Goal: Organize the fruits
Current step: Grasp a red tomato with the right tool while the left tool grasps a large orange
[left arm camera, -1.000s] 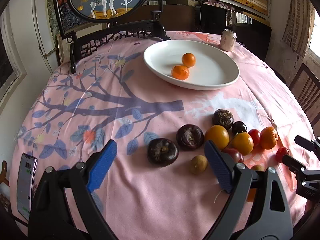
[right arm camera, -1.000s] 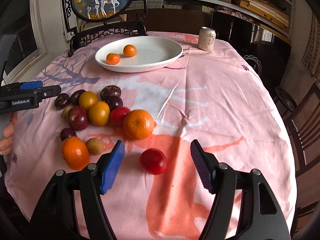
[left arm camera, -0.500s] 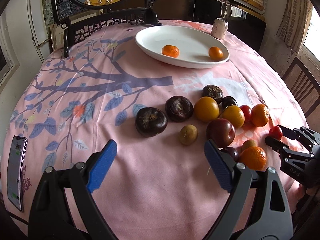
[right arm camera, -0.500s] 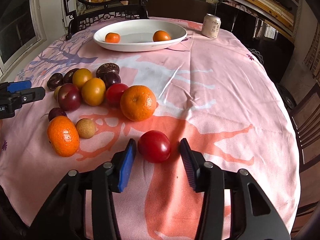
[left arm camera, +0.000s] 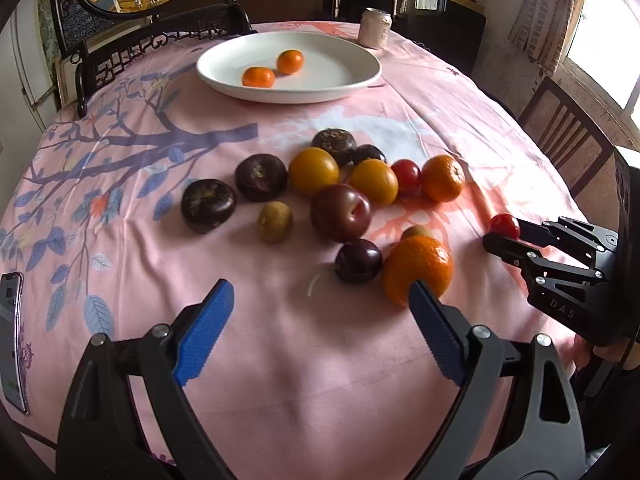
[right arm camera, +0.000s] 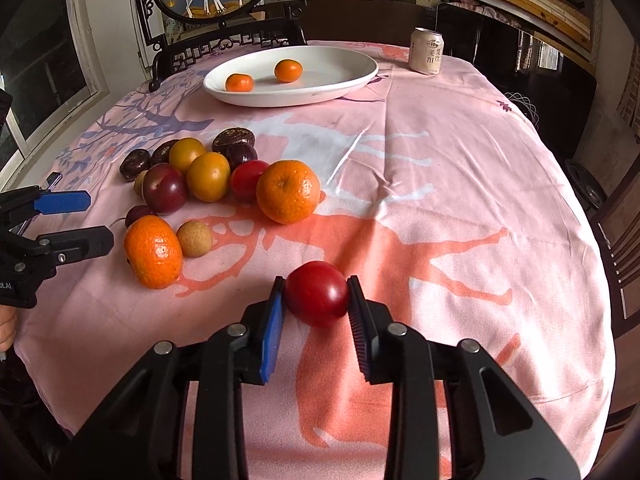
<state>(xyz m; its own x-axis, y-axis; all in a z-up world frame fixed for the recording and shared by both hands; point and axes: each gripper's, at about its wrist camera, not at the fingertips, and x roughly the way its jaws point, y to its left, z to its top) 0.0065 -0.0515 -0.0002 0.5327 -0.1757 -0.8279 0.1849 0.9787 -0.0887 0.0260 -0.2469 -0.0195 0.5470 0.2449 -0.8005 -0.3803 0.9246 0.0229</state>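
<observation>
L gripper: jaws wide apart, nothing between pads, hovering over bare cloth; blue ribbed pads.
Ahead-left of L gripper: two dark, dull, flattish round fruits, well apart from plate.
Ahead of L gripper: fruit pile – yellow-orange rounds, glossy purple plum, small tan-brown fruit; mostly touching each other.
Just by L gripper's right pad: big orange, pebbly skin, long axis tilted up-left in R view; small dark plum touching its left side.
Far ahead: white oval plate, smooth glazed, long axis runs left-right; two small oranges in its left half, apart from each other.
R gripper: clamped on red plum, pads touching both sides; plum smooth, shiny, near-round, slightly wider than tall, long axis across the jaws; whether it rests on the cloth, can't tell.
Right of R gripper: tablecloth, pink satin w/ wrinkles, open stretch out to table edge.
Far ahead-right: drink can, upright, near table's far edge.
</observation>
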